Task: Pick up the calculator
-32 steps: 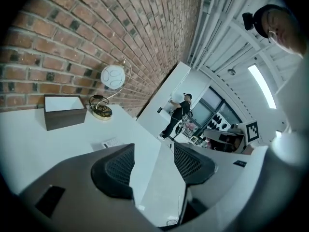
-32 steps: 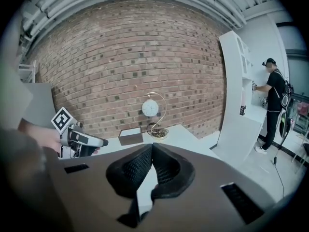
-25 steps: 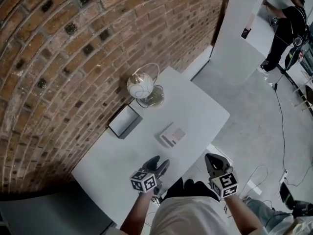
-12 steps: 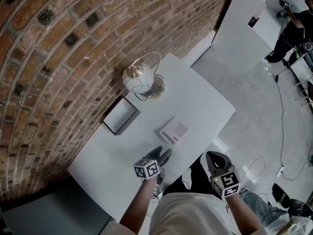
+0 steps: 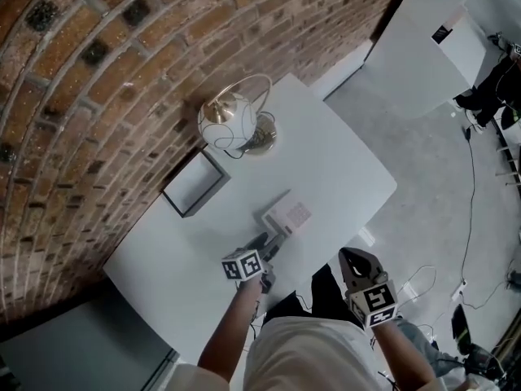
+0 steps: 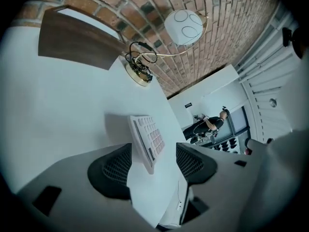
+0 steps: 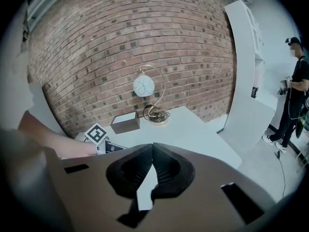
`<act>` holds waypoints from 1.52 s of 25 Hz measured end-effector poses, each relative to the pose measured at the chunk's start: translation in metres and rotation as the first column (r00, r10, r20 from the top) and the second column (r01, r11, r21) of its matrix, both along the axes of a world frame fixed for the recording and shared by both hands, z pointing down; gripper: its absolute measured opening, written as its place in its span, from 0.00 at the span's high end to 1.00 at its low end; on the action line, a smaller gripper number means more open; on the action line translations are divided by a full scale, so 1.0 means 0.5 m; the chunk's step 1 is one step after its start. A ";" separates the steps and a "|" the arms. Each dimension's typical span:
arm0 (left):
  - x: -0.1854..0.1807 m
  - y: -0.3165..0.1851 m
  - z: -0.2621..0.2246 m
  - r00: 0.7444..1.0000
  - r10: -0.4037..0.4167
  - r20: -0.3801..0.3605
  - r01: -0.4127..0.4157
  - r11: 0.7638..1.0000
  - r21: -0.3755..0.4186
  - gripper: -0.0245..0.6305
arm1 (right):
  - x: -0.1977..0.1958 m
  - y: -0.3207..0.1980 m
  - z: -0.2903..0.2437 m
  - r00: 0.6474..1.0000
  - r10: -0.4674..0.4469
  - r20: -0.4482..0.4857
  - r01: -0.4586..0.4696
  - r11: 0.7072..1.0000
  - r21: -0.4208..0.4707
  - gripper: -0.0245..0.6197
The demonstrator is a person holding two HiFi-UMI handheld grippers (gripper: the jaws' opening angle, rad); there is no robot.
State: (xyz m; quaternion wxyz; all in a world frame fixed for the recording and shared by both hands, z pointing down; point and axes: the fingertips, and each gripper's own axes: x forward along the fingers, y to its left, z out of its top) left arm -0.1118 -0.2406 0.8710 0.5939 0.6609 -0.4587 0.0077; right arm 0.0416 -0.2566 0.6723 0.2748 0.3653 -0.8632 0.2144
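The calculator (image 5: 288,215), pale with pinkish keys, lies flat in the middle of the white table (image 5: 342,165). My left gripper (image 5: 269,243) sits low at its near end. In the left gripper view the calculator (image 6: 146,138) reaches in between the two black pads (image 6: 112,170), which stand apart from it on either side. These jaws have just been opening, and my left gripper (image 6: 152,162) is open. My right gripper (image 5: 358,261) hangs off the table's front edge, and in its own view my right gripper (image 7: 152,151) is shut with nothing in it.
A globe lamp (image 5: 225,122) on a brass base stands by the brick wall, with a shallow wooden box (image 5: 194,184) to its left. A person (image 7: 295,88) stands far off at the right. Cables lie on the grey floor (image 5: 440,218).
My left gripper has dropped, rolled and gone forward to the calculator's near end, with its jaws wider. The right gripper has sunk a little at the table's edge.
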 end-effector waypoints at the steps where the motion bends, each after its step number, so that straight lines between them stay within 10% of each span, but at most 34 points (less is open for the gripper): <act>1: 0.002 -0.004 0.009 1.000 -0.011 -0.006 0.011 1.000 -0.009 0.52 | 0.000 -0.004 0.005 1.000 -0.007 -0.001 0.007 1.000 -0.005 0.95; 19: 0.054 -0.072 0.089 0.992 -0.034 -0.123 0.025 0.997 -0.074 0.51 | 0.030 -0.065 0.066 0.998 -0.059 -0.011 0.058 0.996 -0.072 0.95; 28: 0.040 -0.086 0.117 0.984 -0.076 -0.159 0.057 0.991 -0.118 0.75 | 0.029 -0.075 0.083 0.997 -0.073 0.006 0.073 0.993 -0.092 0.95; 38: 0.054 -0.099 0.085 0.976 -0.109 -0.186 0.094 0.991 -0.092 0.79 | 0.071 -0.103 0.067 0.993 -0.118 0.007 0.119 0.990 -0.077 0.95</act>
